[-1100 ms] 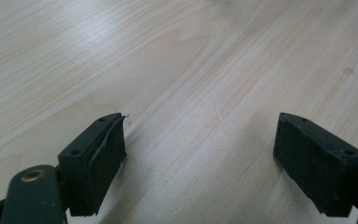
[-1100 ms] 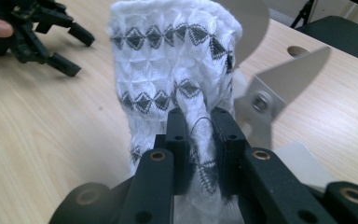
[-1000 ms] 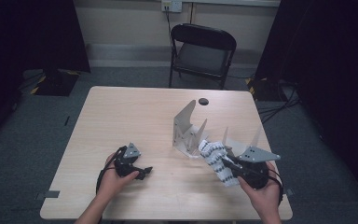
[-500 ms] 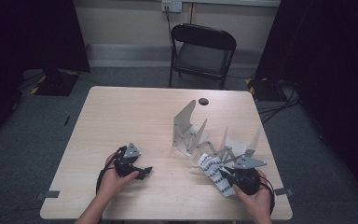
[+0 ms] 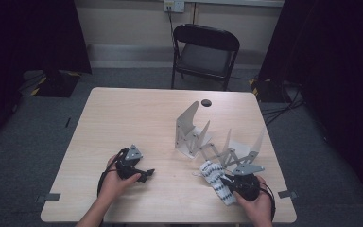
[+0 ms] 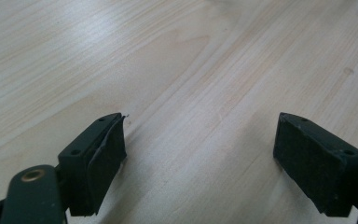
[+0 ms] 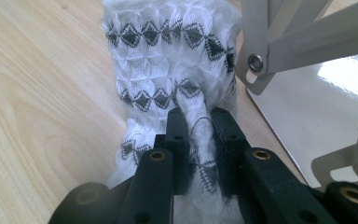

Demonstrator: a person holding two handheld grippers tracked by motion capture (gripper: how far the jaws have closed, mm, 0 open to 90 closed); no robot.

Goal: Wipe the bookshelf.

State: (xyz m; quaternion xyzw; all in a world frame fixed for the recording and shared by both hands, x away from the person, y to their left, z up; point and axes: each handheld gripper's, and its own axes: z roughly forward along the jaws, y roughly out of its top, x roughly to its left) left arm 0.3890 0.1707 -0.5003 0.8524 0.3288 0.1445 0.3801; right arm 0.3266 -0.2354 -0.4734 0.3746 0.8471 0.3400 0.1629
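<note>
Table: pale wood-grain top (image 5: 137, 118), rectangular with rounded corners, matte with long streaked grain in the left gripper view
Cloth: soft white knit piece (image 7: 168, 60) with a puckered, bubbly texture and rows of small black diamonds; in the high view it lies as a narrow strip (image 5: 215, 182) near the table's front right edge, just beside the rack
Rack: folding stand of flat grey-white metal plates (image 5: 217, 142), upright pointed panels joined by scissor-like riveted bars; a glossy white base plate and rivet heads show close in the right gripper view (image 7: 317, 88)
Right gripper: black, hard plastic with brass-coloured screw inserts (image 7: 199, 122), jaws clenched on a pinched fold of the cloth; in the high view it sits in the person's right hand over the strip's near end (image 5: 238, 182)
Left gripper: released, its two blocky black jaws spread wide over bare wood (image 6: 200, 154); held in the left hand near the front left of the table (image 5: 142, 174), well apart from the cloth
Small disc: dark, round, flat (image 5: 206, 102), far side of the table
Chair: black folding chair (image 5: 207, 52) beyond the table, on grey carpet
</note>
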